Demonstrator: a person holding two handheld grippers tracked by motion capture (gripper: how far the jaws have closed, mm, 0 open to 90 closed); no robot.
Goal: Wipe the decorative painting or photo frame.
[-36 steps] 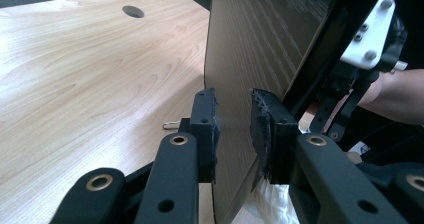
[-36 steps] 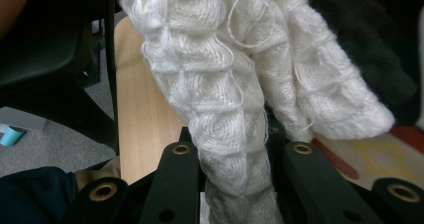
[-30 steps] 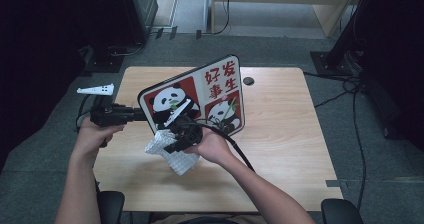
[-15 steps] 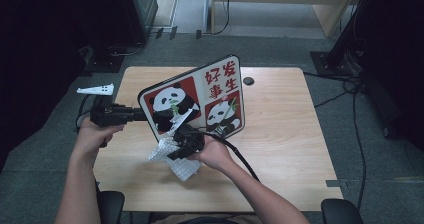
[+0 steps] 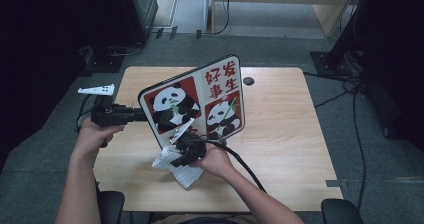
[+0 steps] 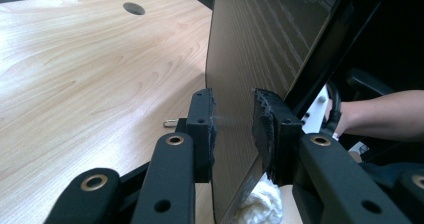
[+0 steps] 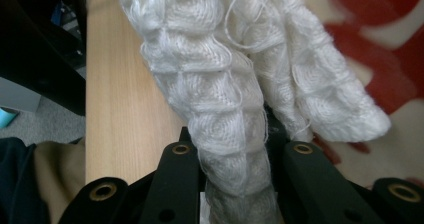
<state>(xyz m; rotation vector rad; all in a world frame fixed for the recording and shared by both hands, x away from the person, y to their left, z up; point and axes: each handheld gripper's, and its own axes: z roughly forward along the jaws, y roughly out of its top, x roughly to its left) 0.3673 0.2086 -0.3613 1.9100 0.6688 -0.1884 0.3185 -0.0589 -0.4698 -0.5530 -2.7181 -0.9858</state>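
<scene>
Left gripper [image 6: 232, 129] jaws straddle the panda board's [image 5: 200, 101] left edge, holding it tilted upright on the tabletop [image 5: 285, 134]; they've just been easing open slightly. Right gripper [image 7: 232, 154] jaws are clenched on the white cloth [image 7: 225, 94], low at the board's front bottom edge.

White waffle-textured cloth [image 7: 235, 109]; board [image 5: 197, 101] with black-and-white pandas on red panels and red characters on cream; dark wood-grain board back; light wood-grain table [image 5: 290, 134]; black grippers.
</scene>
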